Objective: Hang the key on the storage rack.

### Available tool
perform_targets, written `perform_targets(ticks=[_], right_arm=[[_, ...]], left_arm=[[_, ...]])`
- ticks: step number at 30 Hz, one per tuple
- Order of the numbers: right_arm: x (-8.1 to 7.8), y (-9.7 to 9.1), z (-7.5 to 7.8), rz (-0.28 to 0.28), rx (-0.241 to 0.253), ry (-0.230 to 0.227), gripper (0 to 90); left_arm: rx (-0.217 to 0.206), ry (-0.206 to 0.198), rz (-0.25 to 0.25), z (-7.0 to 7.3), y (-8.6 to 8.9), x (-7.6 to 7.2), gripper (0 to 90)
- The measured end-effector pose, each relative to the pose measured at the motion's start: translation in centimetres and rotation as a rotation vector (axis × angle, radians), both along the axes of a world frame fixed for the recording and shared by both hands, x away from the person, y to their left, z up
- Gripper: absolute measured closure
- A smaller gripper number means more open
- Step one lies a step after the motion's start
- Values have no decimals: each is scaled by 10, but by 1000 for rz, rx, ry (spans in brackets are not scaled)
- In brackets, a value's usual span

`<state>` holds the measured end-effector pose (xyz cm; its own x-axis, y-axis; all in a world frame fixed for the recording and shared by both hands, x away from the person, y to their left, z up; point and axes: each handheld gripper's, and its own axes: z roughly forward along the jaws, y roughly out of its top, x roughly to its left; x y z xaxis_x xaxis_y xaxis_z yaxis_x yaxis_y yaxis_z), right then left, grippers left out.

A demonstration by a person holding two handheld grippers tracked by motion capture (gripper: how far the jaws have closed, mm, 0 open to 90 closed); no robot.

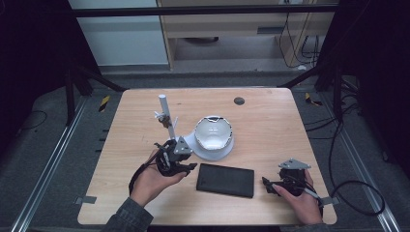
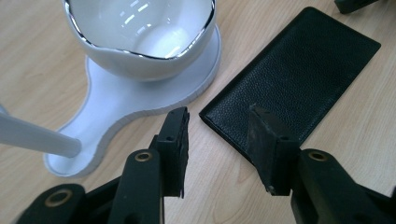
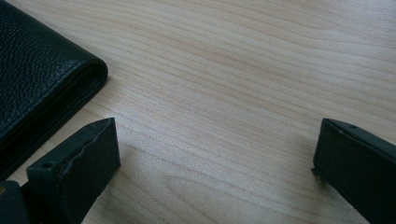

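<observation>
A black leather wallet point(image 1: 225, 180) lies flat on the wooden table point(image 1: 270, 130), between the two hands. My left gripper point(image 2: 217, 140) hangs low over the wallet's point(image 2: 289, 79) near corner, jaws apart and nothing between them. In the high view the left gripper point(image 1: 175, 157) sits left of the wallet, close to the white stand. My right gripper point(image 3: 215, 163) rests low on the table with its jaws wide apart over bare wood, and the wallet's point(image 3: 37, 88) rounded edge lies just beyond its left jaw. In the high view that right gripper point(image 1: 285, 181) is to the right of the wallet.
A white bowl with a silver rim point(image 1: 213, 133) sits on a white curved base point(image 2: 121, 107). A white post point(image 1: 166, 113) with clips rises from that base at the left. A dark round hole point(image 1: 239, 101) marks the table's far side. Cables trail on the floor at right.
</observation>
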<state>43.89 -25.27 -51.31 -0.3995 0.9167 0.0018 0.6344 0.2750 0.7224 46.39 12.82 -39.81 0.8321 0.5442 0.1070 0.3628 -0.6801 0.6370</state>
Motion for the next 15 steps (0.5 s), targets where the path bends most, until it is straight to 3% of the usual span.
perform_targets(ticks=[5, 8, 15], right_arm=[[-1, 0, 0, -6, 3, 3, 6], [-1, 0, 0, -8, -2, -1, 7], [-1, 0, 0, -7, -6, -5, 9]], left_arm=[[-30, 16, 4, -18, -1, 1, 586], [-45, 6, 21, -29, 0, -1, 597], [-87, 51, 38, -57, 11, -7, 625]])
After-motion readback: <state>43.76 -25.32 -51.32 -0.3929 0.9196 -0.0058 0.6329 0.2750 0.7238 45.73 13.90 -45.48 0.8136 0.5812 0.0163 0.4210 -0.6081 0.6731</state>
